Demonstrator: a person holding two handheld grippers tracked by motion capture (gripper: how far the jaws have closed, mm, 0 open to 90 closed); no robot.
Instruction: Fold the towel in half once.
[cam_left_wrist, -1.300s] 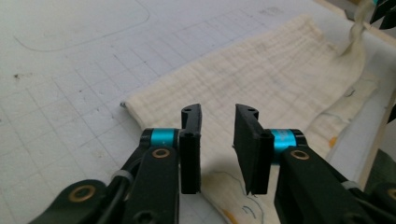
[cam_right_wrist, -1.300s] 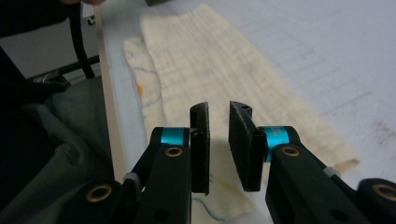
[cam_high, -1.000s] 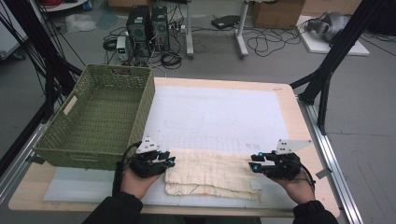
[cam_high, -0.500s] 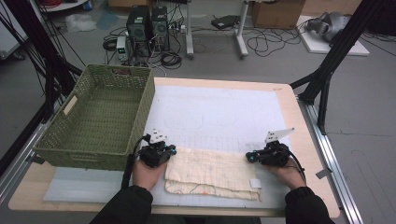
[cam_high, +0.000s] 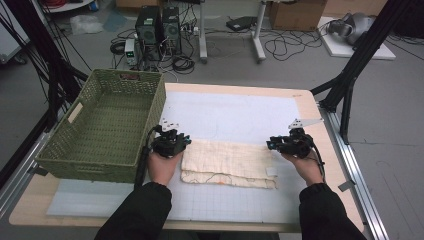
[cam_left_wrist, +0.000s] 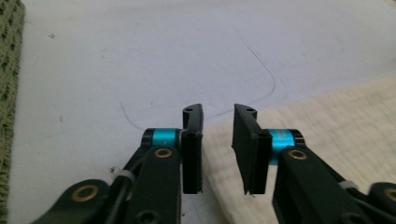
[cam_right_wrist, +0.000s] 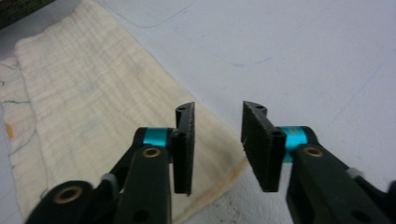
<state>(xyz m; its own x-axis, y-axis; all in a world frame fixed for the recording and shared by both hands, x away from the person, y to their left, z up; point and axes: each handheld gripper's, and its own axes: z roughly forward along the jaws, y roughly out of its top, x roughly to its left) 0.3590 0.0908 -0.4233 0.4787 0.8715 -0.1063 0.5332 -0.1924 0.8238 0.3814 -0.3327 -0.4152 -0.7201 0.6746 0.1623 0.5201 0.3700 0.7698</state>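
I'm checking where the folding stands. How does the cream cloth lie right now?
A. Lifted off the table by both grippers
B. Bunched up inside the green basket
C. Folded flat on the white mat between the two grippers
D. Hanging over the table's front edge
C: the high view shows the cream cloth folded flat on the white mat, with the left gripper and right gripper at its ends, jaws apart and holding nothing.

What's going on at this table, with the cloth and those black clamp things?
A person holds a two-jaw gripper in each hand at the ends of a folded cream cloth lying flat on the white mat. The left gripper sits at the cloth's left far corner, the right gripper at its right far corner. Both have just been opening their jaws, with nothing clamped between them. A green woven basket stands at the left.
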